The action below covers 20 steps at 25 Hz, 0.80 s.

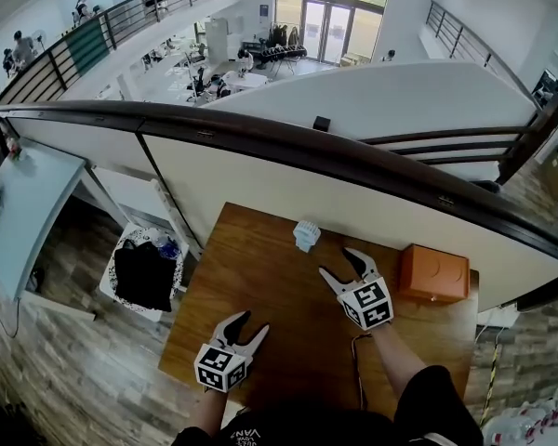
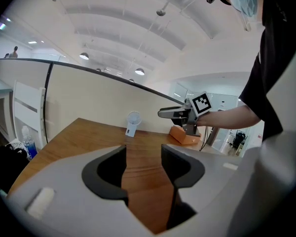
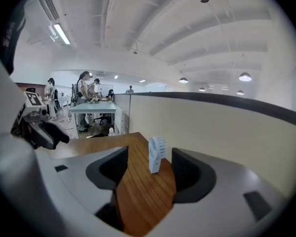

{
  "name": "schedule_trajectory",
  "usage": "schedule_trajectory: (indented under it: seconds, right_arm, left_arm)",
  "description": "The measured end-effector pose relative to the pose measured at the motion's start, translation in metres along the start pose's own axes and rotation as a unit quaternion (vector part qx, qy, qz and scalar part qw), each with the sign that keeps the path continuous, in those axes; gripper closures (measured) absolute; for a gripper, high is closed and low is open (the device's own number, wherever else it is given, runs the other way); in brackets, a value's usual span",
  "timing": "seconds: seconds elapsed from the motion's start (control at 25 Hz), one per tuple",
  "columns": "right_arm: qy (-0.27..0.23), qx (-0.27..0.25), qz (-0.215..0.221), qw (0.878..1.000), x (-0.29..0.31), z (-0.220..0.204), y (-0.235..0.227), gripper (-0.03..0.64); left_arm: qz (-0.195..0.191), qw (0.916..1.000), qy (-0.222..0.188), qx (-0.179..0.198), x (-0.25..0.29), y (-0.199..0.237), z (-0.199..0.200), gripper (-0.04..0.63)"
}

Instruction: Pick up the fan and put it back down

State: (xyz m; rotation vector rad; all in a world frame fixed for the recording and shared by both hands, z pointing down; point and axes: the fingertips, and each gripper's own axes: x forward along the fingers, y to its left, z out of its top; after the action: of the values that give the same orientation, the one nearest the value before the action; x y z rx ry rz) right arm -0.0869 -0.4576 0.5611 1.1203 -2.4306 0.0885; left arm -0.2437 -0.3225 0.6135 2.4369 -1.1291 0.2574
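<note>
From the head view, the fan (image 1: 307, 235) stands upright near the far edge of the table (image 1: 260, 291). My right gripper (image 1: 336, 260) points at it with jaws apart, ready to take it. My left gripper (image 1: 257, 321) hangs open near the front edge, out of the way. In the left gripper view there is only wood between the jaws. In the right gripper view the fan seems just ahead of the jaws, not touched.

On the wooden table (image 1: 260, 291), the white fan (image 1: 306, 235) stands upright just beyond the right tool (image 1: 337, 262), whose jaws are spread.
</note>
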Motion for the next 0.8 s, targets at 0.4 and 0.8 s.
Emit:
schedule_trajectory:
  seconds: [0.4, 0.8]
  right_arm:
    - [-0.053, 0.110, -0.026, 0.992, -0.106, -0.021, 0.040, 0.370]
    - [-0.070, 0.123, -0.037, 0.989, -0.195, -0.048, 0.060, 0.470]
  left_arm:
    - [0.017, 0.9996, -0.023, 0.009, -0.030, -0.052, -0.004, 0.387]
    - [0.035, 0.9988, -0.032, 0.010, -0.055, -0.123, -0.023, 0.387]
